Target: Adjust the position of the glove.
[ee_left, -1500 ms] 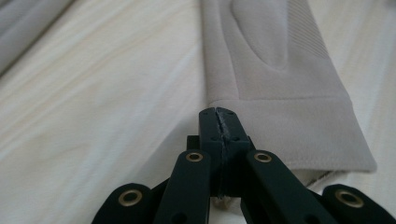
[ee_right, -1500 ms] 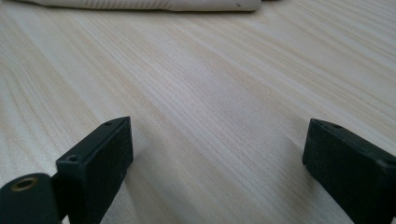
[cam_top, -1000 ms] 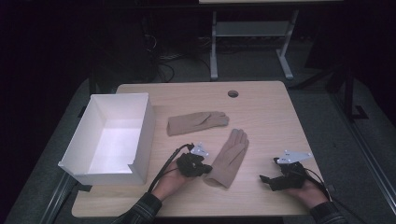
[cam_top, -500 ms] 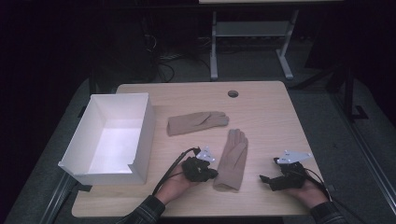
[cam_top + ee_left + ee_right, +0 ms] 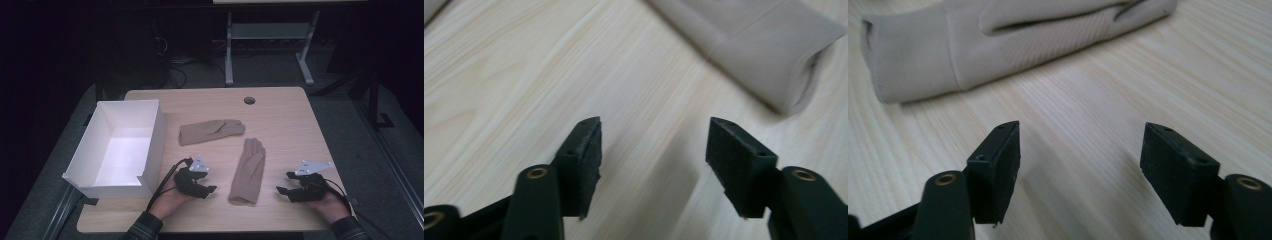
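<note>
the nearer glove [image 5: 247, 172] lies flat on the bench [image 5: 280, 125] between the left claw [image 5: 210, 189] and right claw [image 5: 281, 190], touching neither; the left's jaws have just been opening and the right's closing, both empty and apart.

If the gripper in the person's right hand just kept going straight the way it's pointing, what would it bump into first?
Most likely the nearer beige glove. The right gripper points left across the table, jaws open and empty, and its own view shows the glove's cuff end ahead, a little left of centre, with bare wood between. It might only clip the cuff.
</note>
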`<state>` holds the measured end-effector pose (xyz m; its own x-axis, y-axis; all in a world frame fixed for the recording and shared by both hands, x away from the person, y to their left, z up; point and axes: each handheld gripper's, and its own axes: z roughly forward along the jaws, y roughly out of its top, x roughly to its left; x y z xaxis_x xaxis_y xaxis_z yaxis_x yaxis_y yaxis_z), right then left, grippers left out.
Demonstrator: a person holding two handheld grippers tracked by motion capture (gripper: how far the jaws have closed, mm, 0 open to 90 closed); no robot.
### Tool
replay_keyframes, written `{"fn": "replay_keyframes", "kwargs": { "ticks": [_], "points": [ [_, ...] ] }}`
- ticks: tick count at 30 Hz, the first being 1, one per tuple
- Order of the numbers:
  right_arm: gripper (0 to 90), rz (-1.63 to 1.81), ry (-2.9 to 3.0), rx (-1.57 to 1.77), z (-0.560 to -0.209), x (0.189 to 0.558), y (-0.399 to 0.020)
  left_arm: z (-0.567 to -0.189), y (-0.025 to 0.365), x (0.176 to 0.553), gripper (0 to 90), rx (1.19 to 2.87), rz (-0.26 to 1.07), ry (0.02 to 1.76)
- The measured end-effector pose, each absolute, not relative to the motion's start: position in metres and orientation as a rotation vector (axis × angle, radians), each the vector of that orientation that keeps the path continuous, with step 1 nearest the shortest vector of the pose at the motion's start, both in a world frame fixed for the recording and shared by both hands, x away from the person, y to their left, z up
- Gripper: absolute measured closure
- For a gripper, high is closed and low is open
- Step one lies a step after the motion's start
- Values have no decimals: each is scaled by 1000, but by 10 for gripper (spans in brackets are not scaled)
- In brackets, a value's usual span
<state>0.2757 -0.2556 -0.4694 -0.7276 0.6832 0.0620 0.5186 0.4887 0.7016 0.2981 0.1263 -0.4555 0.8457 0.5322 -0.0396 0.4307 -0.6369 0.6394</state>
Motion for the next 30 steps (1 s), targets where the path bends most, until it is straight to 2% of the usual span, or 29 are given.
{"fn": "replay_keyframes", "kwargs": {
  "ticks": [1, 2, 5, 12, 17, 30],
  "points": [
    [322, 1067, 2509, 1031, -469, 276, -256, -455, 126, 298, 356, 2355, 200, 698],
    [395, 1088, 2531, 1035, -466, 277, -251, -457, 133, 298, 331, 2351, 216, 731],
    [499, 1100, 2553, 1011, -462, 278, -244, -458, 141, 298, 271, 2343, 234, 756],
    [879, 1163, 2601, 938, -453, 283, -220, -465, 150, 295, 150, 2300, 267, 807],
    [897, 1153, 2637, 891, -452, 290, -204, -466, 154, 296, 134, 2288, 315, 804],
    [898, 1109, 2666, 871, -460, 315, -177, -472, 160, 299, 129, 2279, 315, 797]
  ]
}}
